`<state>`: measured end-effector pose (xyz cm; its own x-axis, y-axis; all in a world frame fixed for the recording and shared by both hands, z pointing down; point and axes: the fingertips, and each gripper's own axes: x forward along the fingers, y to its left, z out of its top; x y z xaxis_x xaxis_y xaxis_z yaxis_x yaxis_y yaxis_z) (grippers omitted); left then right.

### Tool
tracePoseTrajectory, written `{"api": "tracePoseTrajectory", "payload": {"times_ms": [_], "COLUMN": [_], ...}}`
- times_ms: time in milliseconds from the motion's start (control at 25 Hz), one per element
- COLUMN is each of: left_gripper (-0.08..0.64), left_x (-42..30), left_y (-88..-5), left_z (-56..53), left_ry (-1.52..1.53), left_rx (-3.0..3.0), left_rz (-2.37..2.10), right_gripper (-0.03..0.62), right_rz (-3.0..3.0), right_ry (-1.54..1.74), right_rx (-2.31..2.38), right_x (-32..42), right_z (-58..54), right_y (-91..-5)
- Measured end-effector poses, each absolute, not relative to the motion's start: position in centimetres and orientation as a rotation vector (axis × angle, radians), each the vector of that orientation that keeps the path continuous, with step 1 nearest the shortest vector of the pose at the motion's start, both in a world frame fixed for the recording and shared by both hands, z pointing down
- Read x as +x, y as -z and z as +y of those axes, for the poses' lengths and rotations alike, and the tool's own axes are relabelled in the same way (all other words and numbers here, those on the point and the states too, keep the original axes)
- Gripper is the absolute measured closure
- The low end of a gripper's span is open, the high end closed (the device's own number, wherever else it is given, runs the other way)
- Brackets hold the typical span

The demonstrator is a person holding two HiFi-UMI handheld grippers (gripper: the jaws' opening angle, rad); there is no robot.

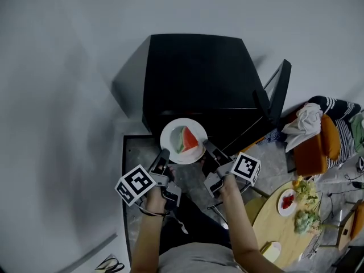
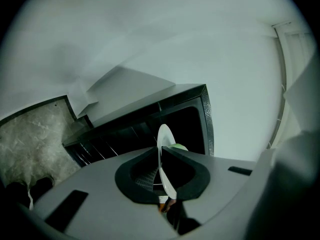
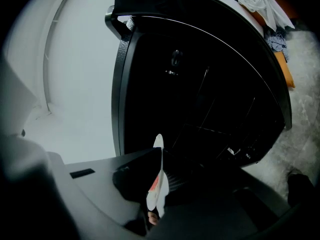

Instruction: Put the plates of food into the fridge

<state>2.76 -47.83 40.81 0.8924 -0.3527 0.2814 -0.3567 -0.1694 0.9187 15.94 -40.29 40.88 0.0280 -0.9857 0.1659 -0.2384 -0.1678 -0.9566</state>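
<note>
Clamping a round white ceramic plate [image 1: 183, 131] from two sides, the left gripper [image 1: 165, 155] bites the rim at about 7 o'clock and the right gripper [image 1: 207, 148] bites it at about 4 o'clock. Each gripper's own view shows the plate edge-on, pinched between closed jaws. A wedge of red watermelon with green rind [image 1: 187, 139] lies on the plate. The plate hangs in the air right at the front edge of the tall black fridge [image 1: 196, 78]. The fridge's black door [image 1: 278, 90] is swung open toward 3 o'clock, and in the right gripper view the dark interior with wire shelves fills the space beyond the plate. Off at 4 o'clock from the person stands a round wooden table [image 1: 267, 223]. It carries a small white plate with red food [image 1: 287, 202], with an orange chair [image 1: 318, 144] beyond it.
</note>
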Motion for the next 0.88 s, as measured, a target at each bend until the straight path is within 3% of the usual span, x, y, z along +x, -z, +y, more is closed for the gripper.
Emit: {"api": "tracePoseTrajectory", "payload": {"times_ms": [880], "left_gripper": [0.534], "left_x": [6.9], "left_y": [-44.5], "left_z": [-51.9], "left_ry": [0.032], "left_rx": [1.72], "left_rz": [-0.655], "right_gripper": [0.572], "right_rz": [1.297], "right_ry": [1.214], "right_rx": [-1.578], "right_x": [21.0], "right_z": [-46.1], "right_y": [-44.5]}}
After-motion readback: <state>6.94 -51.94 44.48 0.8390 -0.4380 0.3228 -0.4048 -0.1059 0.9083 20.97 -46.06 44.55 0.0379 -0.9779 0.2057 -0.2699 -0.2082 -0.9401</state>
